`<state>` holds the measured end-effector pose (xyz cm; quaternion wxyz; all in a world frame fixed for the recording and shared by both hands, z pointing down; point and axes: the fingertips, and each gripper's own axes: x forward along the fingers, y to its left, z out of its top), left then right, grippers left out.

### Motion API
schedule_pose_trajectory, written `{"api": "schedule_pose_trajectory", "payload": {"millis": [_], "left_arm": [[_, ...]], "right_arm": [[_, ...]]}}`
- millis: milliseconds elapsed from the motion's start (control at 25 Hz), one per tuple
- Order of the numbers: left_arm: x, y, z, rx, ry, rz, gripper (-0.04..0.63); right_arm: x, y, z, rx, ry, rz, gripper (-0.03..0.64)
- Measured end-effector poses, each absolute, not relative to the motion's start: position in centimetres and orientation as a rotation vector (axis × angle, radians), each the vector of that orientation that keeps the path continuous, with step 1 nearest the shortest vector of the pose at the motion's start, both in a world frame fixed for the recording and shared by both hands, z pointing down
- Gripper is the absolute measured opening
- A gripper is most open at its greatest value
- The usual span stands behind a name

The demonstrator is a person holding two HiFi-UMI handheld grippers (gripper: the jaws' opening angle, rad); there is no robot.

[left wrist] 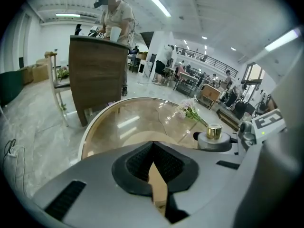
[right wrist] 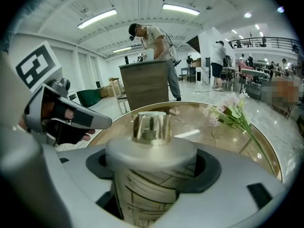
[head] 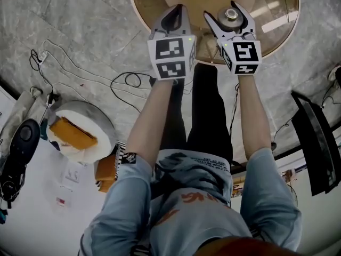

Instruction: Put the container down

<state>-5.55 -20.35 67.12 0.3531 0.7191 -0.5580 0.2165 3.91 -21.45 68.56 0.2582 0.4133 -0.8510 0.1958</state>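
The lidded container (right wrist: 151, 186) with its gold knob (right wrist: 151, 126) stands upright, pinched between the right gripper's (head: 228, 16) fingers over the near part of the round glass table (head: 282, 33). Just to its left, the left gripper's (head: 173, 14) fingers are pressed together (nothing between them). Flowers (right wrist: 233, 112) lie far right on the table.

Left hand-held gripper (head: 176, 9) closed; right hand-held gripper (head: 230, 15) clamped.
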Motion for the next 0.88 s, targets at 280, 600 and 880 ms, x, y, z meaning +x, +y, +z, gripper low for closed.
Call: {"api": "schedule_pose_trajectory", "payload": {"millis": [280, 600, 880], "left_arm": [[-6.1, -22.8, 68.3, 1.852, -1.453, 0.552, 0.025], [-6.8, -24.6, 68.9, 1.826, -1.465, 0.543, 0.025], [-6.9, -26.0, 69.2, 1.803, -1.464, 0.525, 0.025]], "right_arm": [[2.1, -26.4, 70.1, 1.087, -2.333, 0.468, 0.354], [0.8, -30.9, 71.6, 1.051, -2.332, 0.437, 0.354], [0.3, -33.2, 71.5, 1.087, -2.334, 0.452, 0.354]]}}
